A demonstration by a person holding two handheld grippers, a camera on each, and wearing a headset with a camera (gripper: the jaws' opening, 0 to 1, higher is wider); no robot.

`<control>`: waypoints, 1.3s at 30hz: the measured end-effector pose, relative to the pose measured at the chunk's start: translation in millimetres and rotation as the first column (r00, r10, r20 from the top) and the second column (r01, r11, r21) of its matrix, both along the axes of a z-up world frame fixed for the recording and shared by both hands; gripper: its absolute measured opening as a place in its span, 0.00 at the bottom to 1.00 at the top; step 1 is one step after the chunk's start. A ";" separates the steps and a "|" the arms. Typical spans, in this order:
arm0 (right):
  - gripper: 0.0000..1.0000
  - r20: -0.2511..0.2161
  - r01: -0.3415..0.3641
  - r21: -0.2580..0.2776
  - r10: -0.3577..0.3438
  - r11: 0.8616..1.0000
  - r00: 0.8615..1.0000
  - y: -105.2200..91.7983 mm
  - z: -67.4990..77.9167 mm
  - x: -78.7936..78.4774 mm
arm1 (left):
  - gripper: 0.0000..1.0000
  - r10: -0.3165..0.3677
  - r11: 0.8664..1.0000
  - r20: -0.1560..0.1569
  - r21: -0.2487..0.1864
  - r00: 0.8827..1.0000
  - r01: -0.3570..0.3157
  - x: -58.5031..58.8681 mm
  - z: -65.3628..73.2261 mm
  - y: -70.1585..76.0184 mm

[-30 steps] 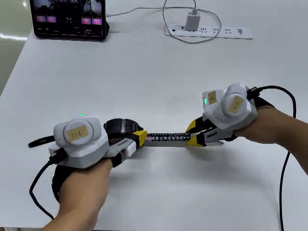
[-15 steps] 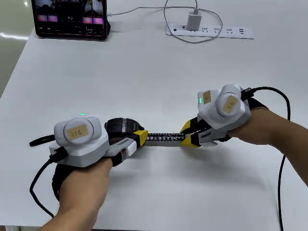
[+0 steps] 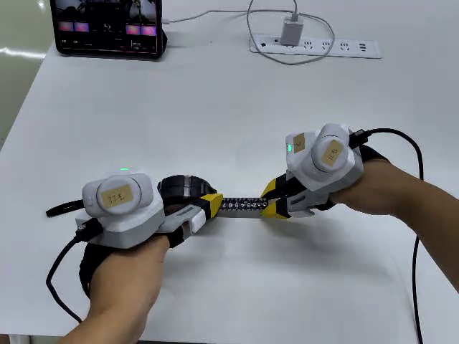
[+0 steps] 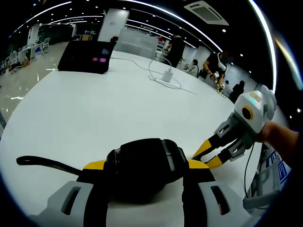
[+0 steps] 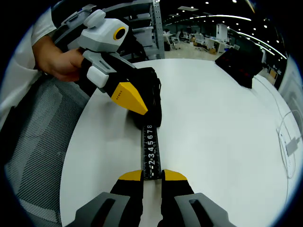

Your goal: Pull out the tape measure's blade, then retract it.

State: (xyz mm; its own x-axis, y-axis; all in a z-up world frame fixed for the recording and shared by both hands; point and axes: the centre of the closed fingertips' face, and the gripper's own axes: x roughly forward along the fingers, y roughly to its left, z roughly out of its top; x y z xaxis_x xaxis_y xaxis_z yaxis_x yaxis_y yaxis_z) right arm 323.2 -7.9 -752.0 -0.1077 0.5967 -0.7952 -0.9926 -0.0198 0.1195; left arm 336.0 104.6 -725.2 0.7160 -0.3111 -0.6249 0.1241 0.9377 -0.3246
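Observation:
The black tape measure case (image 3: 181, 190) lies on the white table (image 3: 215, 115), and my left gripper (image 3: 203, 208) is shut around it; in the left gripper view the case (image 4: 144, 166) sits between the yellow jaws of the left gripper (image 4: 147, 176). A short length of blade (image 3: 242, 206) with printed numbers runs right from the case. My right gripper (image 3: 270, 201) is shut on the blade's end. In the right gripper view the blade (image 5: 150, 150) leads from the right gripper (image 5: 152, 177) to the case (image 5: 152, 97), held by the left gripper (image 5: 127, 96).
A dark tablet (image 3: 107, 27) stands at the far left of the table. A white power strip (image 3: 323, 47) with a charger and looped cable lies at the far right. Black cables trail from both grippers. A mesh chair (image 5: 33, 142) stands beside the table edge.
My right gripper has moved left toward the case with the blade end in it, and the exposed blade has grown shorter. The left gripper and case have stayed in place.

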 end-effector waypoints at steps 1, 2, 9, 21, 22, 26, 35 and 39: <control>0.10 0.001 -0.001 0.001 0.001 1.000 1.000 0.6 0.3 -0.2 | 0.58 0.000 1.000 0.000 -0.001 1.000 0.000 0.0 0.1 0.0; 0.10 0.001 -0.001 0.002 0.001 1.000 1.000 1.1 0.5 -0.5 | 0.58 0.001 1.000 0.000 -0.002 1.000 -0.001 0.0 0.1 0.0; 0.10 -0.005 0.003 0.008 -0.003 1.000 1.000 5.5 2.5 -0.9 | 0.58 0.005 1.000 -0.002 -0.011 1.000 -0.005 0.3 0.5 0.7; 0.10 -0.021 -0.001 0.034 0.001 0.999 1.000 23.6 4.3 -5.3 | 0.58 0.006 1.000 0.002 -0.007 1.000 -0.006 0.8 -0.3 1.2; 0.10 -0.019 -0.003 0.031 0.003 1.000 1.000 25.3 3.4 -5.4 | 0.58 0.005 1.000 0.001 -0.007 1.000 -0.005 0.7 -0.4 1.2; 0.10 -0.021 0.000 0.037 0.001 0.999 1.000 25.9 3.8 -4.6 | 0.58 0.006 1.000 0.001 -0.007 1.000 -0.006 1.2 -0.8 1.5; 0.10 -0.024 0.005 0.051 -0.003 0.999 1.000 34.1 4.4 -3.9 | 0.58 0.009 1.000 0.002 -0.018 1.000 -0.009 1.8 -1.2 2.3; 0.10 -0.025 0.002 0.054 -0.001 0.999 1.000 38.0 4.3 -3.6 | 0.58 0.011 1.000 0.002 -0.021 1.000 -0.011 1.8 -1.1 2.4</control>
State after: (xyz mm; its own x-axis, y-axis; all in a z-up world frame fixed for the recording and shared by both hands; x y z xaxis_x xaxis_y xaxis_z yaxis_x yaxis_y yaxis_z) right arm 319.6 30.2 -747.7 -0.1257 0.6389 -0.7590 -0.9895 -0.0253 0.1426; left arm 337.9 107.0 -726.2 0.7212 -0.3161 -0.6164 0.1144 0.9319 -0.3441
